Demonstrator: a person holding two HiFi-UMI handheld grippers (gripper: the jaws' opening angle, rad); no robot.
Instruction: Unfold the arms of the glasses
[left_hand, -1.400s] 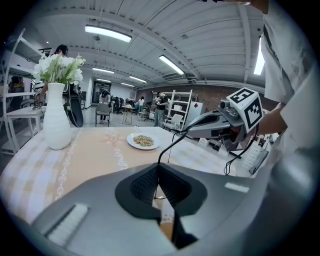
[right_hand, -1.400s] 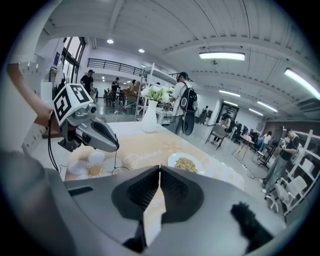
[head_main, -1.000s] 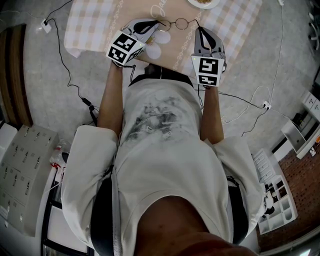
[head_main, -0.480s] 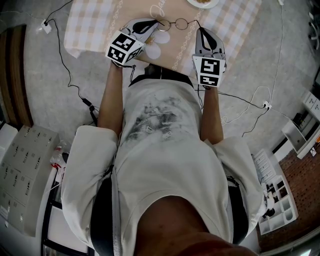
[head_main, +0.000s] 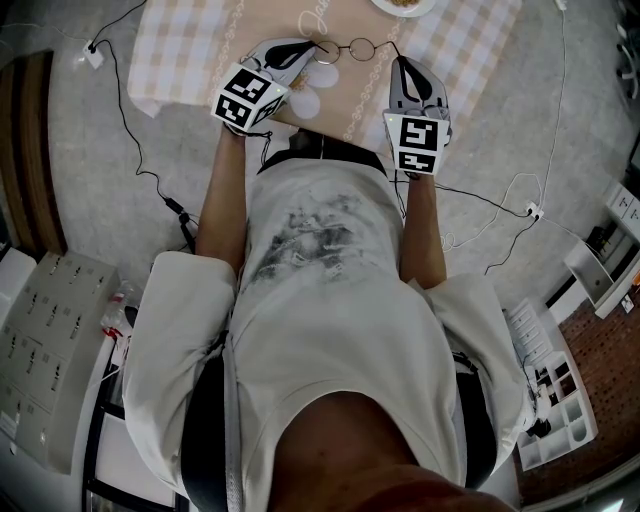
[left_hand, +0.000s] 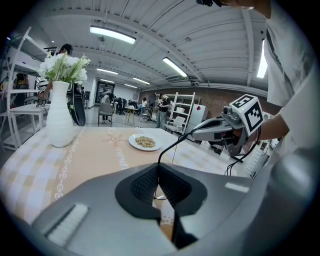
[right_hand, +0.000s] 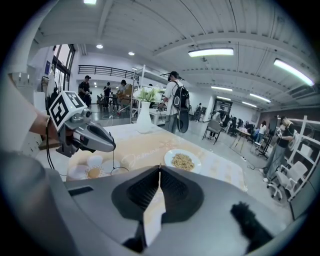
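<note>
Round wire-rimmed glasses (head_main: 348, 46) hang just above the beige tablecloth (head_main: 360, 95), held between both grippers. My left gripper (head_main: 312, 50) is shut on the frame at its left lens, and the wire sits pinched between the pads (left_hand: 159, 167). From there one thin black arm (left_hand: 172, 146) runs up to the tip of my right gripper (left_hand: 193, 136). My right gripper (head_main: 399, 60) is shut on the end of that arm, jaws together (right_hand: 160, 169). In the right gripper view a lens (right_hand: 120, 170) dangles under the left gripper (right_hand: 113, 147).
A white plate of grain (left_hand: 144, 142) lies on the table beyond the glasses. A white vase with flowers (left_hand: 59, 120) stands at the far left. The table's near edge is against the person's body, with cables (head_main: 140, 150) on the floor. People stand in the background.
</note>
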